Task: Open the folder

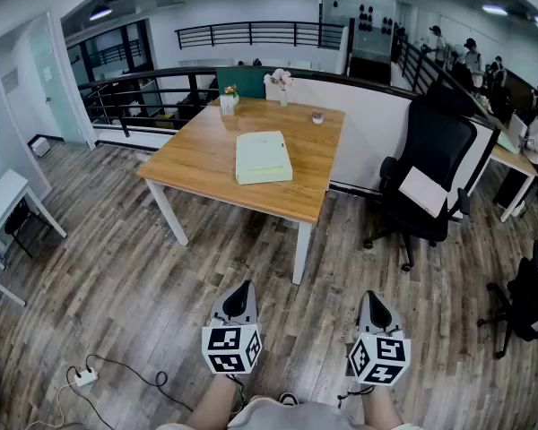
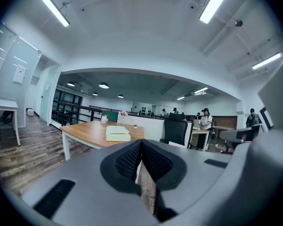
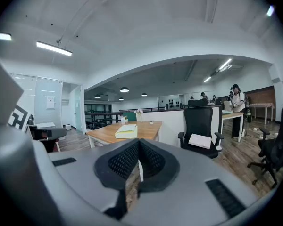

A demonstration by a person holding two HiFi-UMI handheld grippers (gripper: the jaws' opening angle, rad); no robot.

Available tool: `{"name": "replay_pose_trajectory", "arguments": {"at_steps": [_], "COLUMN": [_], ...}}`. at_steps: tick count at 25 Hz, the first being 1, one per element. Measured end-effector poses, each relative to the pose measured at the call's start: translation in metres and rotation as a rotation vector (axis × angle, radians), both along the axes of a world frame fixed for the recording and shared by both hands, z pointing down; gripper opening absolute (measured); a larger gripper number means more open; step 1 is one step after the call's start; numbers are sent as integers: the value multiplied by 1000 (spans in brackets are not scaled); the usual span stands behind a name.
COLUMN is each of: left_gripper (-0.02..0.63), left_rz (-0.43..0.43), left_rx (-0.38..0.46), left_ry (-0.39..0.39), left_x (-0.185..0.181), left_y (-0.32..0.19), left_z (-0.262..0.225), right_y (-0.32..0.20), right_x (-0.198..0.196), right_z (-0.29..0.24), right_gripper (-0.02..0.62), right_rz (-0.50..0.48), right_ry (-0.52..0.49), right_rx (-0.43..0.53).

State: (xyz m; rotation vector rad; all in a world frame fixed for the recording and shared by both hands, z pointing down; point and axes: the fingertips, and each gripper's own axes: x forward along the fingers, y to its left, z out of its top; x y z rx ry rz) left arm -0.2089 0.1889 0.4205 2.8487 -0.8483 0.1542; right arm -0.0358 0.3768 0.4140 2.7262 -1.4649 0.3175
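Two grey claws with marker cubes are held side by side low in the head view, both well short of the surface and pointing towards it over the wood-plank floor (image 1: pixel 117 276). The left claw (image 1: pixel 241 287) has its dark ribbed pads brought together with nothing between them, as its own view shows, and the right claw (image 1: pixel 374 297) likewise has its pads meeting at the tips, empty. The pale yellow-green rectangular folder (image 1: pixel 263 157) lies flat and closed near the middle of the light wooden square surface (image 1: pixel 197 159) with white legs, apart from both claws. At the far edge of that surface stand a small vase of pink flowers (image 1: pixel 281 82), a second small pot of flowers (image 1: pixel 229 98) to its left, and a tiny dark pot (image 1: pixel 317 116) to its right. A black swivel office chair (image 1: pixel 435 164) stands just right of the surface, with a flat white sheet (image 1: pixel 423 191) on its seat. A white power strip (image 1: pixel 84 377) with a trailing cable lies on the floor at lower left.
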Motion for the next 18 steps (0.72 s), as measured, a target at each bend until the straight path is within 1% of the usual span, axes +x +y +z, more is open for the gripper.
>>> {"name": "replay_pose_trajectory", "arguments": {"at_steps": [5, 9, 13, 18], "left_gripper": [3, 3, 3, 3], "left_rz": [-7, -7, 1, -7], "left_rx": [-7, -8, -1, -7], "left_ry": [4, 8, -1, -20], "left_x": [6, 6, 9, 4], "left_y": [-1, -1, -1, -5], "left_z": [1, 1, 1, 1], "right_y": [3, 3, 1, -1], "right_x": [3, 1, 3, -2], "right_z": [1, -2, -3, -2], "right_gripper": [-2, -2, 1, 1], "right_rz": [-6, -6, -2, -1], "right_ry": [-3, 19, -14, -17], "right_rx": [-4, -11, 23, 22]}}
